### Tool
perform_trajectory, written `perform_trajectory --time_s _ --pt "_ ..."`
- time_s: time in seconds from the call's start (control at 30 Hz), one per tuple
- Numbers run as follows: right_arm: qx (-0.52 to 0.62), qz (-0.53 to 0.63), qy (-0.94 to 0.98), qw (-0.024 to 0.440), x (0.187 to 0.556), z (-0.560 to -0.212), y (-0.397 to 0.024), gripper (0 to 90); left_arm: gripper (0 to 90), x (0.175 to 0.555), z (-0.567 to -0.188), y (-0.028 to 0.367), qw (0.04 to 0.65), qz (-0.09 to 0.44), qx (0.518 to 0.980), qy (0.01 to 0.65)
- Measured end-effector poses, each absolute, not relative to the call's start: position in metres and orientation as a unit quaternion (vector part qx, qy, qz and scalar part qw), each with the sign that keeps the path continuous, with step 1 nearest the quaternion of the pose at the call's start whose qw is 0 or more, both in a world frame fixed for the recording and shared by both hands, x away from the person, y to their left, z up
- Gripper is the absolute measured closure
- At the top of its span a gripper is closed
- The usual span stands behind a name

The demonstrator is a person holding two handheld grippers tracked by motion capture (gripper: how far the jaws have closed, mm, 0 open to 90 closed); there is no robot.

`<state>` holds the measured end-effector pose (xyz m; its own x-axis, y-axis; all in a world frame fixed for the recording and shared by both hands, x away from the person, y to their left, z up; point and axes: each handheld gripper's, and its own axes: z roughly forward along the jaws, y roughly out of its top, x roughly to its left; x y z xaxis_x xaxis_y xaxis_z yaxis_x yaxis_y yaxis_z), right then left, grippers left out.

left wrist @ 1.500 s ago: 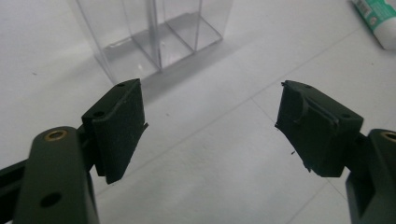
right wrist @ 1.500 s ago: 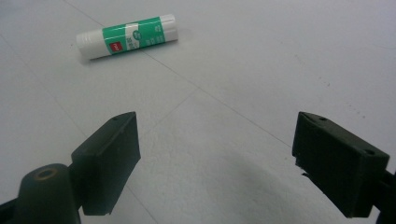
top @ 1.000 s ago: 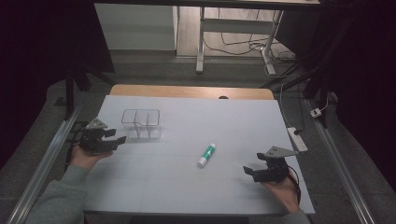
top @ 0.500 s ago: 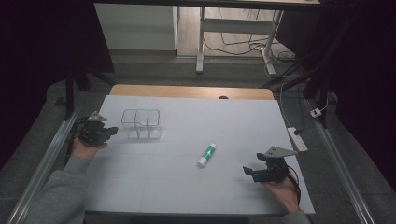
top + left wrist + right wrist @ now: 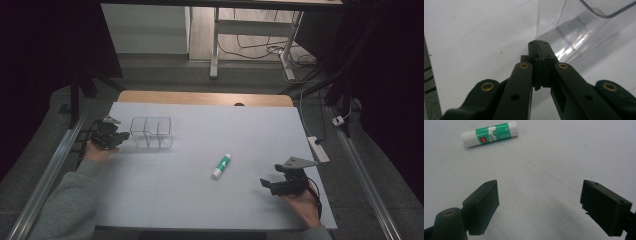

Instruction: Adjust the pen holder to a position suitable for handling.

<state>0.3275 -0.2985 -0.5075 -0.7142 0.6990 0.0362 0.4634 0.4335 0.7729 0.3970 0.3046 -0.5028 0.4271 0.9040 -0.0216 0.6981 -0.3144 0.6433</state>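
In the left gripper view the clear plastic organizer (image 5: 584, 27) was cut off at the upper right, transparent and compartmented. The left gripper (image 5: 539, 44) had its fingers together just beside it; the right gripper (image 5: 539, 207) had its fingers apart.

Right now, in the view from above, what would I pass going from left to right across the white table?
Left gripper → clear plastic box → glue stick → right gripper.

Divided container (image 5: 151, 133) at table's (image 5: 200, 210) left rear, glue stick (image 5: 221, 166) lying centre-right, nearer the front.
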Motion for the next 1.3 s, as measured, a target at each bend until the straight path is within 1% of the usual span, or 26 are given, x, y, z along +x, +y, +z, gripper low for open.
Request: perform_trajectory --time_s 0.2,0.7,1.3 --pt "0.349 0.402 0.834 0.146 0.328 -0.508 -0.299 14.8 88.6 0.404 -0.507 0.300 0.288 0.167 0.797 0.504" --pt "0.349 0.401 0.834 0.145 0.328 -0.508 -0.299 14.8 88.6 0.406 -0.508 0.293 0.282 0.167 0.802 0.500" --pt "0.347 0.399 0.837 0.141 0.328 -0.509 -0.298 14.9 88.6 0.409 -0.508 0.273 0.297 0.147 0.812 0.480"
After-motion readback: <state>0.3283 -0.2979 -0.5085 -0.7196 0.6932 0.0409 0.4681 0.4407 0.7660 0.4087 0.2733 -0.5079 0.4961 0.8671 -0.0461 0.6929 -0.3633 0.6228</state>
